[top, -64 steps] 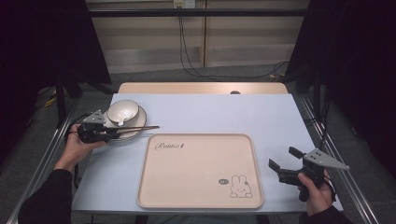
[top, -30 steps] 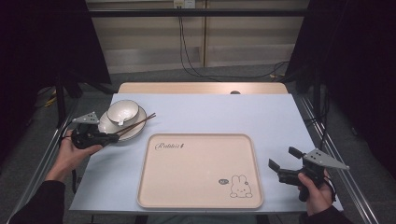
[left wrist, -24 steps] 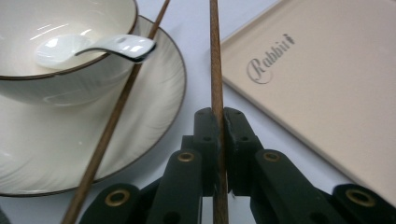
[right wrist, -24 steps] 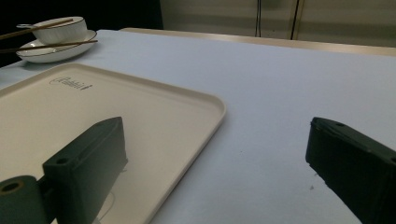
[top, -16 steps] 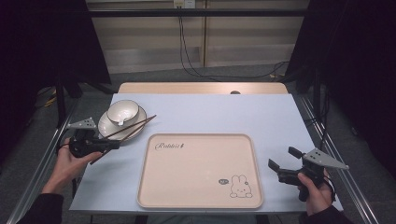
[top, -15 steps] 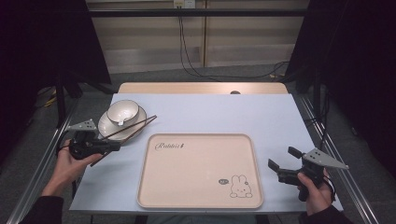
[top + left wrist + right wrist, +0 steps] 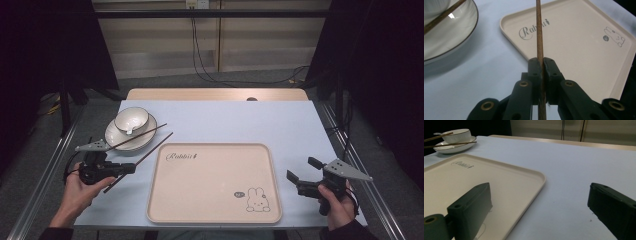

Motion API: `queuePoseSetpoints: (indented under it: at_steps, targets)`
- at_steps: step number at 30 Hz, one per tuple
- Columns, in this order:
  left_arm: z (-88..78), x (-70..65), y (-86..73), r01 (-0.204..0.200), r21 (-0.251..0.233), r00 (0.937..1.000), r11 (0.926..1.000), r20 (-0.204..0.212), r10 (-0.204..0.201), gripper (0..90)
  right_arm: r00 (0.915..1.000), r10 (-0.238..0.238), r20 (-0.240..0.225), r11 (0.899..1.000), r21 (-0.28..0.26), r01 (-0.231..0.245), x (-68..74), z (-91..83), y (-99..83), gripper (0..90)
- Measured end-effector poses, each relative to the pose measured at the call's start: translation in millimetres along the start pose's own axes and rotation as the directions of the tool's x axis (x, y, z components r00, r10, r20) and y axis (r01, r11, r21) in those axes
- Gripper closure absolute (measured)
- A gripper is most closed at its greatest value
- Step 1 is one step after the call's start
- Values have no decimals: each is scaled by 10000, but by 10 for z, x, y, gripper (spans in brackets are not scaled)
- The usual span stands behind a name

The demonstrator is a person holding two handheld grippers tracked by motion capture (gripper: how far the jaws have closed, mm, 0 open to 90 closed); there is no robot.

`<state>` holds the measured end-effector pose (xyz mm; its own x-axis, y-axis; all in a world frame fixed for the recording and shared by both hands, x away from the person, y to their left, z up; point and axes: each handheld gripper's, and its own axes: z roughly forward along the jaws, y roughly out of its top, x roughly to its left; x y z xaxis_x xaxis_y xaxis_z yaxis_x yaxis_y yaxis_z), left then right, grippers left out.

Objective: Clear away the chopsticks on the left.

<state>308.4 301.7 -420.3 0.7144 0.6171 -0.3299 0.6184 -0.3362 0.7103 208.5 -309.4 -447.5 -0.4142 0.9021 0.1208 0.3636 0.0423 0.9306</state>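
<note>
Nearest to us, at the front right corner of the beige rectangular plastic tray (image 7: 215, 182) with its rabbit drawing, we see the right tongs (image 7: 302, 176) in the person's right hand (image 7: 336, 202). Their black jaws stand wide apart with nothing between them, pointing over the tray's right edge. In the right gripper view the two jaws frame bare blue bench (image 7: 574, 170) and the tray's near corner.

Off the tray's left edge, the left tongs (image 7: 131, 167) sit in the person's left hand (image 7: 80, 192), clenched on a thin dark brown wooden chopstick (image 7: 142, 157). In the left gripper view the pads (image 7: 535, 72) press on the stick from both sides, and the stick runs on past them over the tray's script-lettered corner. From the high view this chopstick slants from beside the hand up toward the tray's far left corner, held off the bench as far as we can tell.

Farther back, beyond the tray's far left corner, a second brown chopstick (image 7: 137, 137) lies across a white round plate (image 7: 117, 137) with a dark rim. A white bowl (image 7: 131, 120) stands on that plate with a small white spoon inside.
</note>
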Motion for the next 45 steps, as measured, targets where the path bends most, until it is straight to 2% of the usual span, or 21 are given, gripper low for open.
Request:
queuePoseSetpoints:
  at_steps: [5,9,13,18,19,22,23,24,28,29,31,32,34,35,37,39,40,41,42,44,45]
  targets:
    - [62,-105,-17,133,-11,9997,9999,-203,-133,848,10000,13,4,10000,-1,-13,3,6,-1,51]
    - [85,-179,-42,487,-189,9985,9986,-240,-491,848,10000,-83,20,10000,33,82,-3,5,-3,51]
    - [112,-268,-66,867,-272,9936,9959,-703,-885,848,9999,-105,14,9999,40,105,-1,5,-3,51]
    - [200,-404,-88,1031,-311,9915,9942,-767,-1052,848,9999,-94,49,9999,37,94,5,10,-2,52]
    - [223,-432,-99,1227,-424,9881,9915,-878,-1261,848,9999,-89,58,10000,47,88,6,9,-2,53]
    - [268,-495,-103,1355,-448,9829,9898,-1197,-1400,847,9999,-106,48,9999,40,106,8,9,-1,53]
    - [289,-542,-105,1452,-559,9773,9878,-1474,-1520,848,10000,-88,38,9999,65,88,13,9,0,53]
    - [289,-542,-105,1452,-559,9773,9878,-1474,-1520,847,10000,-88,38,9999,65,88,13,9,0,53]
    - [362,-639,-101,1669,-510,9648,9847,-1975,-1737,848,9998,-188,45,9998,75,188,8,12,0,53]
    - [407,-684,-90,1896,-563,9570,9802,-2127,-1973,848,9998,-183,39,9998,75,183,10,14,1,53]
    - [457,-713,-69,2171,-443,9495,9751,-2224,-2215,847,9997,-218,56,9997,72,218,10,20,1,53]
    - [457,-713,-69,2171,-443,9495,9751,-2224,-2215,847,9997,-218,56,9997,72,218,10,20,1,53]
    - [511,-728,-53,2274,-242,9422,9735,-2470,-2262,847,9998,-221,30,9997,94,221,11,23,2,52]
    - [540,-729,-50,2364,-232,9376,9714,-2568,-2343,847,9998,-210,21,9997,105,209,12,23,2,53]
    - [584,-729,-46,2751,-256,9245,9611,-2674,-2717,847,9998,-212,16,9997,108,212,12,24,2,53]
    - [616,-741,-48,2845,-201,9175,9585,-2843,-2783,847,9998,-207,19,9997,109,207,11,26,2,53]
    - [634,-746,-55,2848,-197,9148,9584,-2931,-2778,847,9998,-218,14,9997,99,218,11,26,2,52]
    - [652,-753,-70,2865,-132,9163,9580,-2884,-2780,846,9998,-210,1,9997,115,210,12,24,2,53]
    - [663,-762,-85,2893,-187,9138,9570,-2923,-2820,846,9998,-194,-11,9997,119,194,12,24,2,52]
    - [664,-780,-105,2941,-83,9148,9557,-2874,-2840,846,9999,-99,-51,9999,126,100,22,24,2,53]
    - [668,-794,-114,2926,-147,9111,9561,-2994,-2835,846,9999,-121,-65,9999,115,122,22,29,2,53]
